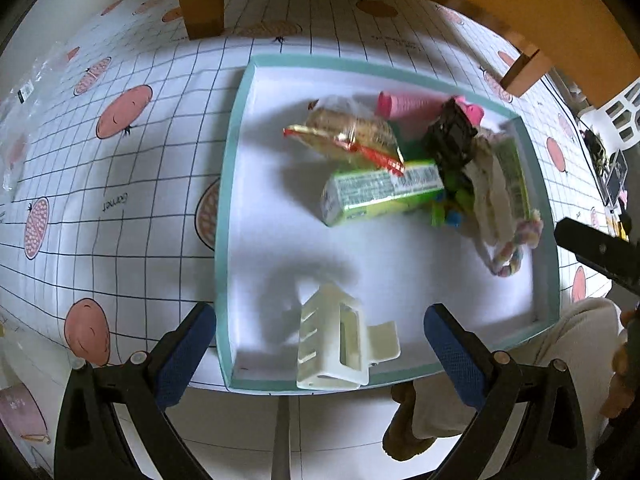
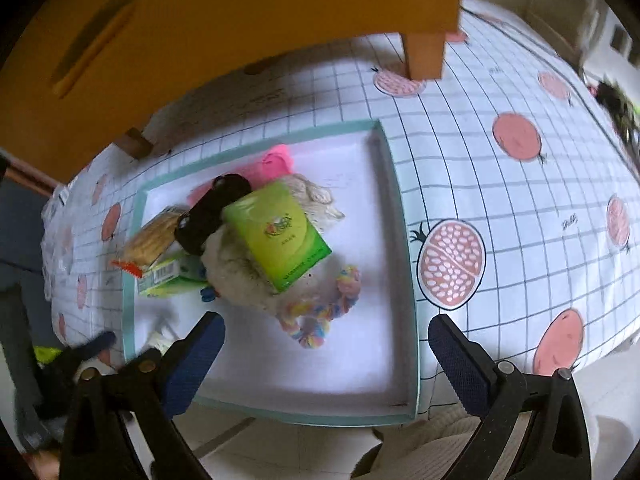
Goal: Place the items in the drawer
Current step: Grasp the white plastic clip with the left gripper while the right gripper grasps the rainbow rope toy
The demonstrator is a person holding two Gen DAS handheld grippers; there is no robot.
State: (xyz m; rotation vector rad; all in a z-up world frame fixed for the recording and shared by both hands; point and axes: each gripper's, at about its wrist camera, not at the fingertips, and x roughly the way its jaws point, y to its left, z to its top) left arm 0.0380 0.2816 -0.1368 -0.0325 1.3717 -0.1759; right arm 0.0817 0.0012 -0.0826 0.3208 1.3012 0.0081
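While both grippers hang spread and empty, the white hair claw (image 1: 344, 340) lies between the left gripper (image 1: 320, 344) fingers. Right gripper (image 2: 326, 354) hovers over the teal-rimmed tray (image 2: 408, 216).

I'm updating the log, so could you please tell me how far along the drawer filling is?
Well along: the teal-rimmed drawer already holds two green boxes, a wrapped snack, a black item, a rope toy and a white hair clip. Nothing is in hand: the left tongs and right tongs are open and empty. No more loose items are clearly visible on the tablecloth.
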